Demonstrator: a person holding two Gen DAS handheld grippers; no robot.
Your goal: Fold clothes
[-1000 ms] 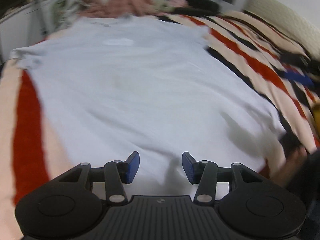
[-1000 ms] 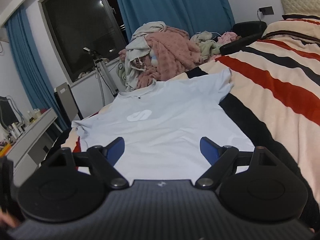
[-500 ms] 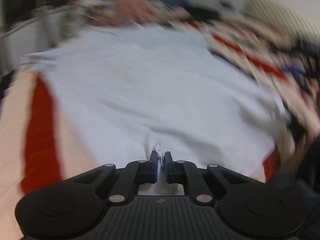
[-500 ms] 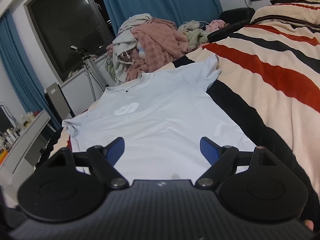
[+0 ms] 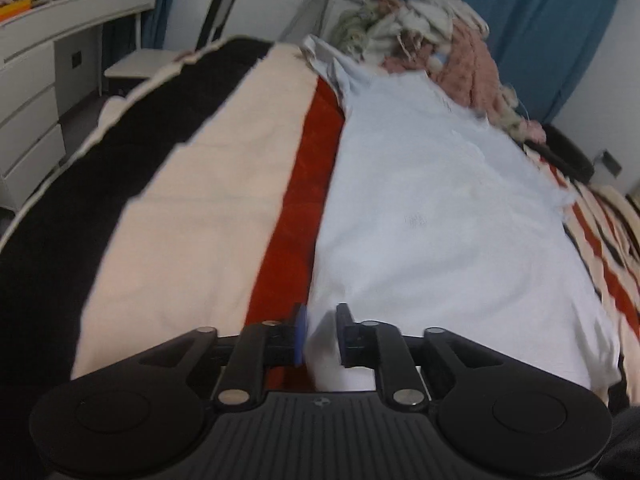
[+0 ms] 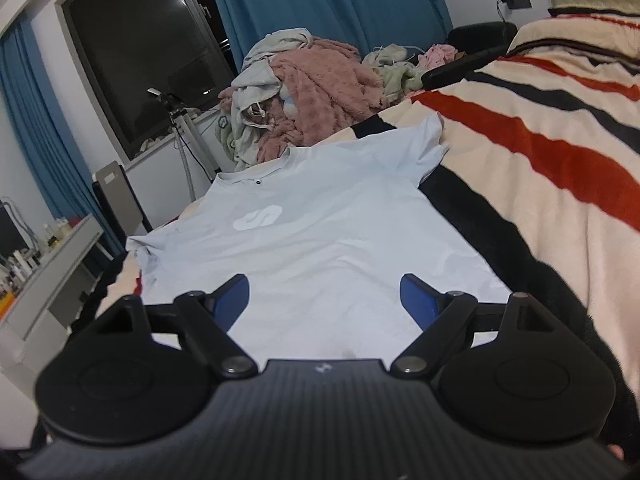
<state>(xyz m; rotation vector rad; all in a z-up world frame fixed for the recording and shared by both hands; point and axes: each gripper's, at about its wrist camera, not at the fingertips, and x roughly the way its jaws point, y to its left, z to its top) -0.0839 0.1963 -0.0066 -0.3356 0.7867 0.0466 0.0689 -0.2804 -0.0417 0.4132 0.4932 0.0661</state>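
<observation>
While spread on blanket [image 6: 560, 168]: one shirt [image 6: 320, 248], two hand-held grippers.

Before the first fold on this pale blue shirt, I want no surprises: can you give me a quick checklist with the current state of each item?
1. Shirt lies flat on the striped blanket, collar at the far end: ok.
2. Both sleeves spread out: ok.
3. Left gripper at the shirt's bottom corner, cloth between its fingers: ok.
4. Left grip secure: not ok, its jaws are opening.
5. Right gripper open over the hem, holding nothing: ok.
6. Laundry pile apart from the shirt: cannot tell, it sits right behind the collar.
</observation>
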